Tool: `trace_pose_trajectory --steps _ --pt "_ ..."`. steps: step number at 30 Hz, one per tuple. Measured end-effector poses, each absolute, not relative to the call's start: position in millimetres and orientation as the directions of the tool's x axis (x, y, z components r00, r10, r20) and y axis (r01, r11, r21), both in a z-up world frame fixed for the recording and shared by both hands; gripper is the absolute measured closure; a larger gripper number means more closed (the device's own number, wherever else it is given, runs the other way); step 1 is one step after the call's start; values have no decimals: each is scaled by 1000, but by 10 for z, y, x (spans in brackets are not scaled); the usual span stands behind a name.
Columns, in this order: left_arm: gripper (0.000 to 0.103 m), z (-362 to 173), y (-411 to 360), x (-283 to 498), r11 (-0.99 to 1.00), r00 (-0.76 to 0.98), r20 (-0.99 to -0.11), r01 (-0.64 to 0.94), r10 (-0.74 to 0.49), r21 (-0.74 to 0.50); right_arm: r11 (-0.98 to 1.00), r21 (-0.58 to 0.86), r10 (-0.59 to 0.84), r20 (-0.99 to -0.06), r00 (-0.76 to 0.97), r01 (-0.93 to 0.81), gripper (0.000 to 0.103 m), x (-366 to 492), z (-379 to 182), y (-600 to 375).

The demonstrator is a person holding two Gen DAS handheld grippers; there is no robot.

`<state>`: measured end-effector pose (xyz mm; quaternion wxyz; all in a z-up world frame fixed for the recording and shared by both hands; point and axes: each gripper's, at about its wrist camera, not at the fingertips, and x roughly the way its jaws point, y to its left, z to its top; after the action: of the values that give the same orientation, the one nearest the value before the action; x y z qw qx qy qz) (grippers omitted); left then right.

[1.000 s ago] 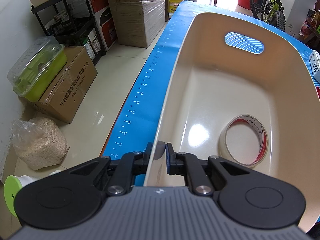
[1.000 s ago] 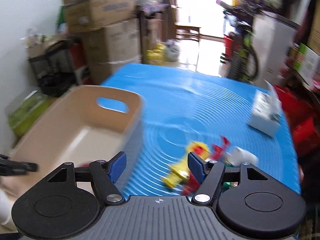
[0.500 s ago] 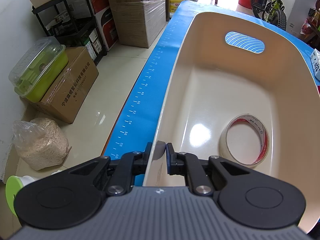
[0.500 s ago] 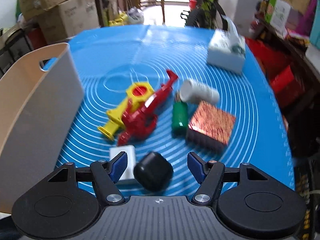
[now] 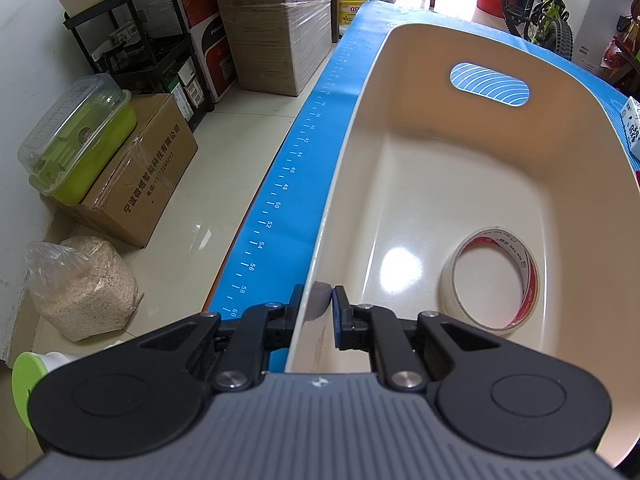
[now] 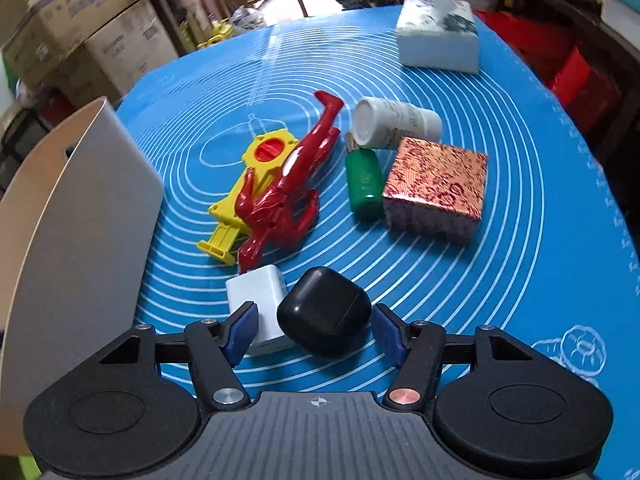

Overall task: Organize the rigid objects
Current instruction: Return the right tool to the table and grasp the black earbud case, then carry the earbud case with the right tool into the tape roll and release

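Blue-matted table point(image 6: 520, 280): left tongs point(image 5: 316, 312) pinch the cream bin's point(image 5: 400, 184) rim; right tongs point(image 6: 314, 330), spread but just closing, straddle a black case point(image 6: 324, 316), pads not touching.

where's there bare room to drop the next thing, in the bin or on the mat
Most of the bin floor is bare, from the tape roll up to the handle slot end. On the mat, the stretch right of the patterned box is free. It is crowded between the red figure, green bottle, white charger and black case.
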<state>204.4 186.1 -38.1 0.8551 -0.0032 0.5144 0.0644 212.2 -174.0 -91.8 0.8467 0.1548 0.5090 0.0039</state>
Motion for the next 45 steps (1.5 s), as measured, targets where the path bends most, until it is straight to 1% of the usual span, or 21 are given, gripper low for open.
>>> trace_pose_trajectory --steps 6,8,19,27,34,40,45 --pt "88 -381 1860 2044 992 462 -880 -114 107 61 911 343 196 -851 488 231 42 2119 -972 -1852" --pt "88 -381 1859 2044 992 462 -880 -113 107 61 902 359 204 -844 496 240 48 2118 -980 -1852" --pt "88 -378 1859 2046 992 462 -881 -114 106 60 911 337 165 -828 536 240 50 2079 -954 -1806" --pt "88 -378 1861 2046 992 462 -881 -114 107 61 911 346 156 -793 589 225 50 2050 -799 -1830" --pt "88 -377 1861 2046 992 461 -881 -113 107 61 917 372 196 -735 650 144 50 2075 -483 -1671" --pt "88 -378 1860 2046 992 461 -881 -114 108 62 928 371 272 -660 700 -11 50 2174 -73 -1299" --pt "88 -377 1859 2047 992 461 -881 -114 108 62 920 362 359 -621 697 -152 50 2321 177 -875"
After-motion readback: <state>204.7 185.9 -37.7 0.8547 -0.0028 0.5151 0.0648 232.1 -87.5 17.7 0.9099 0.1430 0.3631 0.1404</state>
